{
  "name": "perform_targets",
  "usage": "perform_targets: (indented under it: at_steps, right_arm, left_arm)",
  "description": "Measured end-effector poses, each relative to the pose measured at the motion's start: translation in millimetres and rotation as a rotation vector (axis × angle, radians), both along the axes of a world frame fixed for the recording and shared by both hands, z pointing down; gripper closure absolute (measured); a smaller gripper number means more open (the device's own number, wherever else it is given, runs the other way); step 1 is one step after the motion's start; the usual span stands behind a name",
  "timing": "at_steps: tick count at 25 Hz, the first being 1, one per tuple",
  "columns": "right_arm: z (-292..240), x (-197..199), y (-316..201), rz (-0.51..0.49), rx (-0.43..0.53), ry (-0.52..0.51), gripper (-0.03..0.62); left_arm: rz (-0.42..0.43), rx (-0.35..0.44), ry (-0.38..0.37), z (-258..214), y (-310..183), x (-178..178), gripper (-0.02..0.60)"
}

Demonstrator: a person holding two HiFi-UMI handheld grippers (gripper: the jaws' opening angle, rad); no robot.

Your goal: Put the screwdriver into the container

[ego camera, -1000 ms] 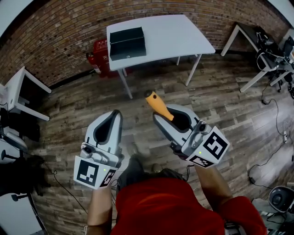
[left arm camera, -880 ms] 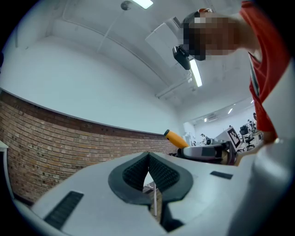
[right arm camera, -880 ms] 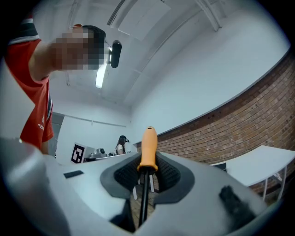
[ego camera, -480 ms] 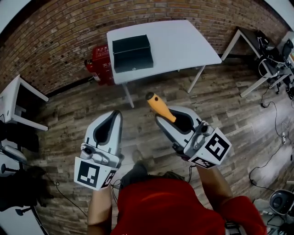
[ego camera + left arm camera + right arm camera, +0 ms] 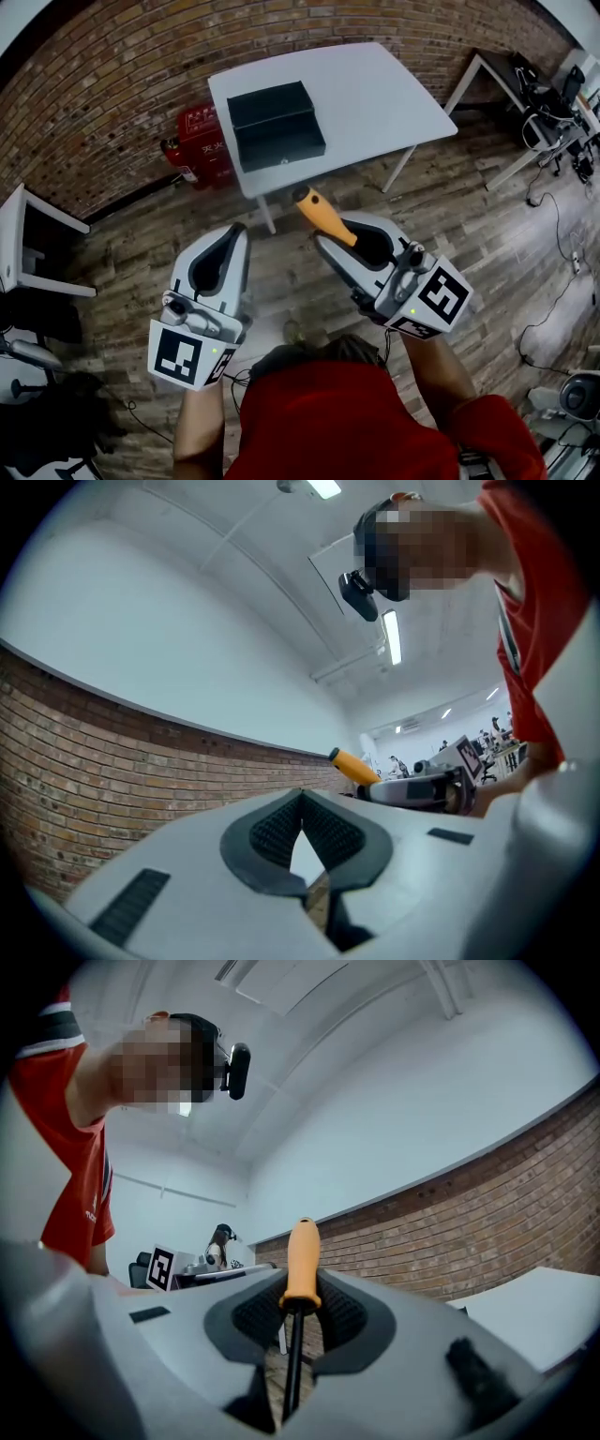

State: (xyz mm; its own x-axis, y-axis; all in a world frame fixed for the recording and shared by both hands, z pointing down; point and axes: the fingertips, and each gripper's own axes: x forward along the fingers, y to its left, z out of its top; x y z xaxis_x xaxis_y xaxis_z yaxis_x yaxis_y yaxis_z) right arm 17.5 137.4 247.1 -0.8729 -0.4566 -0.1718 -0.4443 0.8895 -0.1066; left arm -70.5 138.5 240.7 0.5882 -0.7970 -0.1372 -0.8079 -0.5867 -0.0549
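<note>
Closed in on the white desk [image 5: 375,94] since half a second back; found it and the black container [image 5: 275,127] lower and larger in head view. Kept both grippers at the same spots in that view, screwdriver pose unchanged.

Held the screwdriver [image 5: 302,1260] in the right gripper [image 5: 342,232], jaws clamped where the orange handle met the dark shaft, handle sticking out past the jaw tips toward the desk. Carried it in the air over the wooden floor [image 5: 141,253], short of the desk's near edge.

Kept the left gripper [image 5: 234,234] with jaws pinched together at the tips, nothing between them, beside the right one and apart from it.

Saw the container open-topped on the desk's left part, along its left edge, front wall near the near edge. Had bare desk top to the right of it. Noted a red cabinet [image 5: 202,145] just left of the desk against the brick wall [image 5: 112,84], other furniture well apart at far left and right.
</note>
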Motion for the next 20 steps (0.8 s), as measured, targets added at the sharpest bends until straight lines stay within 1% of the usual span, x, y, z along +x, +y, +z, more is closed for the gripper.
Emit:
perform_targets:
  at_steps: [2, 5, 10, 14, 20]
  right_arm:
    - [1, -9, -11, 0.016, -0.010, -0.010, 0.508]
    - [14, -19, -23, 0.035, -0.022, 0.024, 0.508]
    - [19, -26, -38, 0.050, -0.033, 0.050, 0.508]
    - [21, -29, -55, 0.051, -0.024, 0.066, 0.508]
    - [22, -31, -95, 0.029, -0.019, 0.072, 0.508]
  left_arm:
    - [0.015, -0.003, 0.005, 2, -13, -11, 0.566]
    - [0.026, -0.006, 0.019, 5, -30, -23, 0.566]
    - [0.036, -0.011, 0.044, 8, -48, -32, 0.566]
    - [0.030, -0.019, 0.057, 13, -64, -39, 0.566]
    - [0.011, -0.029, 0.053, 17, -101, -42, 0.567]
